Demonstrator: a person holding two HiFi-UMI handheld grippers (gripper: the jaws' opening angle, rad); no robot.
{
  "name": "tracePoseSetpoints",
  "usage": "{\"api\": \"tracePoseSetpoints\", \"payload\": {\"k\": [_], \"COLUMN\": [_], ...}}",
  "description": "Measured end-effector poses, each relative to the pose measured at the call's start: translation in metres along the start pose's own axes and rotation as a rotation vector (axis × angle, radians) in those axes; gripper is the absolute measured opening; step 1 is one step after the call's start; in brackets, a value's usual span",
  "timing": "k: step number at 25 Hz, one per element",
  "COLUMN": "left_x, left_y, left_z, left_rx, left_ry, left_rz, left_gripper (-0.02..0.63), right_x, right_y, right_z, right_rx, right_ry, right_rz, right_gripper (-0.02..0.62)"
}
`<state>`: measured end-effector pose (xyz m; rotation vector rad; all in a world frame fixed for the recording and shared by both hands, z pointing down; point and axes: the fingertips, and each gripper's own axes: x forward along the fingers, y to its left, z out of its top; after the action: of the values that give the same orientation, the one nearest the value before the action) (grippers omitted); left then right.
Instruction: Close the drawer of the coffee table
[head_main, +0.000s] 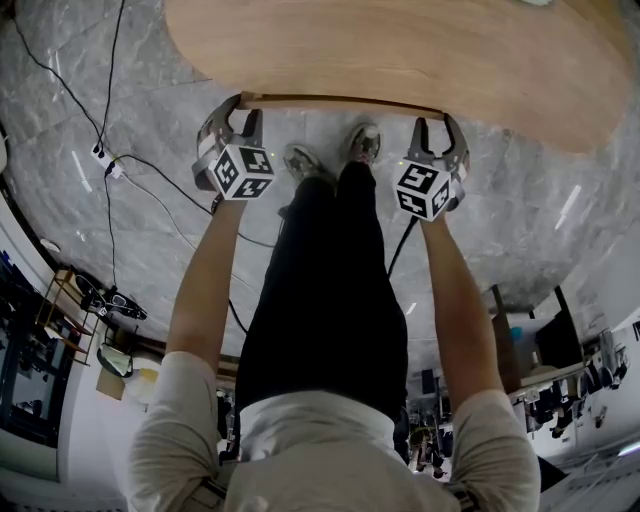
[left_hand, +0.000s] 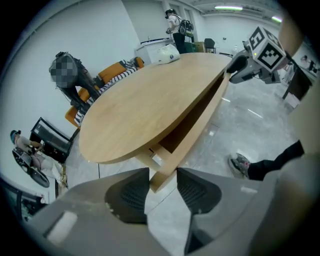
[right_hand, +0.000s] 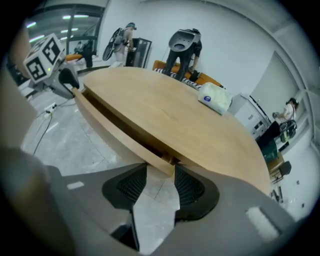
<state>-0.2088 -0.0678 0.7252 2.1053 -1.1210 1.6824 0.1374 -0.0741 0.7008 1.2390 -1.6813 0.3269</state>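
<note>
Straddling the ajar drawer front (right_hand: 111, 128), the left gripper (head_main: 232, 106) and right gripper (head_main: 435, 122) are held wide, unclamped; an even inward push under the coffee table (head_main: 400, 50) is judged next.

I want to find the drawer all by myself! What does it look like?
Look for the big oval wooden coffee table. Just under its edge on the person's side runs the drawer, a long curved wooden strip. A dark gap separates it from the top above, so it stands slightly out.

Free floor (head_main: 520, 190) before drawer front (head_main: 340, 102)
</note>
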Motion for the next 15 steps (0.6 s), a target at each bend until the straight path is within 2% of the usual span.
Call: {"api": "tracePoseSetpoints", "payload": {"k": [4, 9, 15], "left_x": [0.0, 0.002, 0.004], "left_y": [0.003, 0.01, 0.021], "left_z": [-0.001, 0.005, 0.007], "left_rx": [-0.03, -0.063, -0.18], "left_ry": [0.003, -0.012, -0.02], "left_rz": [0.041, 0.07, 0.108], "left_gripper": [0.187, 0.19, 0.198], "right_x": [0.003, 0.005, 0.011], "right_y": [0.001, -0.005, -0.005], "right_z": [-0.001, 0.005, 0.008], "right_rx": [0.095, 0.19, 0.354], "right_ry": [-0.067, -0.102, -0.139], "right_rz": [0.04, 0.05, 0.046], "right_gripper": [0.184, 0.183, 0.172]}}
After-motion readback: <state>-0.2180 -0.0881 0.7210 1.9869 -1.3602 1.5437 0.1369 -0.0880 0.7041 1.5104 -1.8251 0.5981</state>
